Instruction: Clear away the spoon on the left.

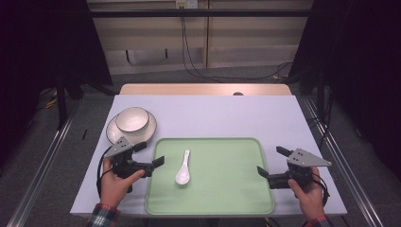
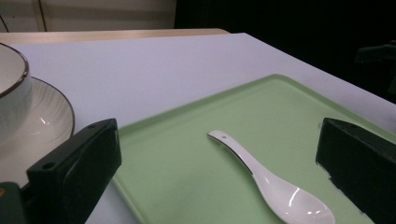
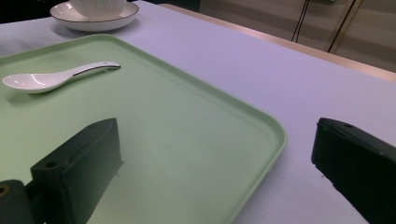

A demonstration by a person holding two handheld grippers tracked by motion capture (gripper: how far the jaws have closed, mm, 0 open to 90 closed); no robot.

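The white spoon (image 1: 183, 168) lies free on the green tray (image 1: 222, 194), left of the tray's middle, bowl toward six o'clock and handle toward twelve; glossy ceramic with a dark stripe along the handle, it looks clean and empty. Nothing is gripped, so I judge that any handling has yet to start. At about ten o'clock off the tray, a white bowl (image 1: 132, 118) sits in a dark-rimmed plate (image 1: 115, 134) on the pale table (image 1: 217, 116). The left gripper (image 1: 150, 154) hangs at the tray's nine o'clock edge, jaws wide apart; the right gripper (image 1: 272, 161) waits at three o'clock, jaws equally spread.
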